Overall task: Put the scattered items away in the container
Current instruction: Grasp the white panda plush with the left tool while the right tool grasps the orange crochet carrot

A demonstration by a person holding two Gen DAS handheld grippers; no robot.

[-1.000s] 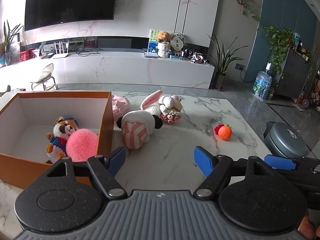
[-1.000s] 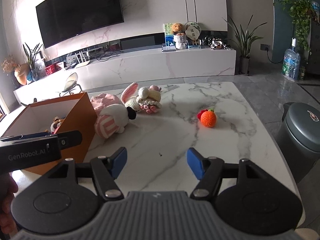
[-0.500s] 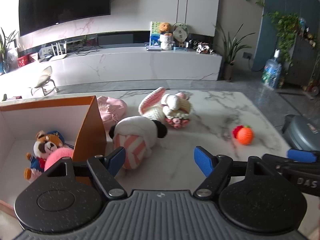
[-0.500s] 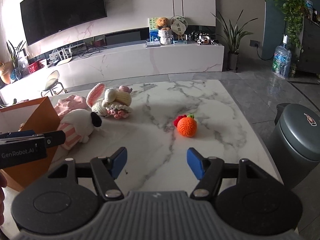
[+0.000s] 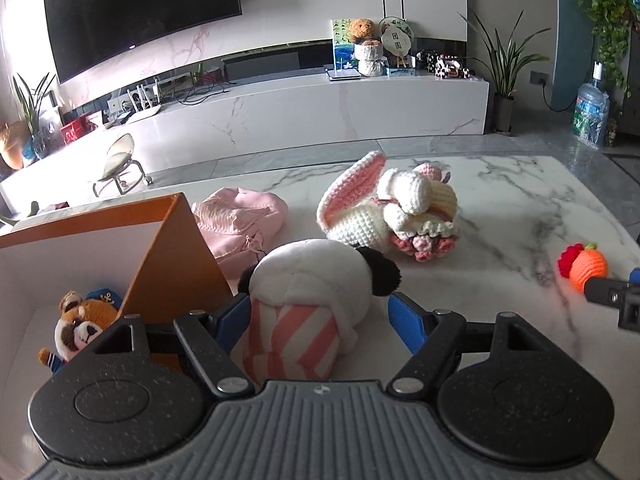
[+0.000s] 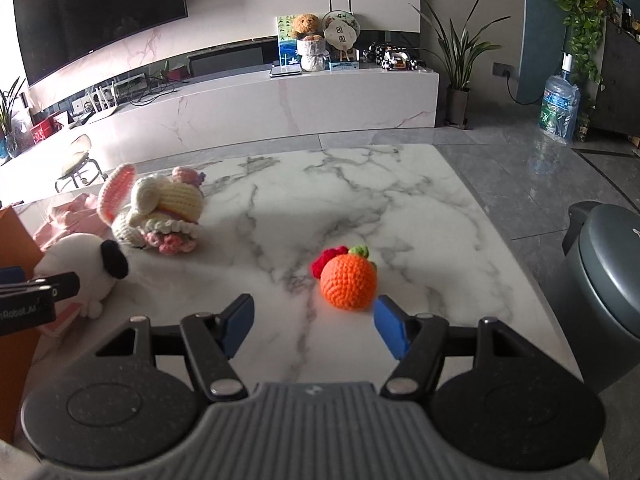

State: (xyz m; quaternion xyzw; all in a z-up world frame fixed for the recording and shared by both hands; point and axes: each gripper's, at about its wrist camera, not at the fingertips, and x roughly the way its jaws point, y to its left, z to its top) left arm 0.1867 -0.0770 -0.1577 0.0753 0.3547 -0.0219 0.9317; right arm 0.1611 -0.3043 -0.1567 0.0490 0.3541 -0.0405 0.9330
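Two grippers stood spread and empty: left gripper (image 5: 318, 318) straddled the panda plush (image 5: 316, 280) beside the orange box (image 5: 172, 256), right gripper (image 6: 314, 322) neared the orange ball (image 6: 349, 282). Closing off-centre might squirt either soft toy sideways.

Glossy veined marble table (image 6: 360, 184), crocheted yarn orange (image 6: 349, 280) — fuzzy plush panda (image 5: 316, 276), matt cardboard box (image 5: 176, 256)

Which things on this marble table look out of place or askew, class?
Four soft items lie loose outside the orange box: a panda plush tipped on its side, a crochet bunny toppled over, a crumpled pink cloth and an orange crochet fruit. Nothing looks spilled or damaged.
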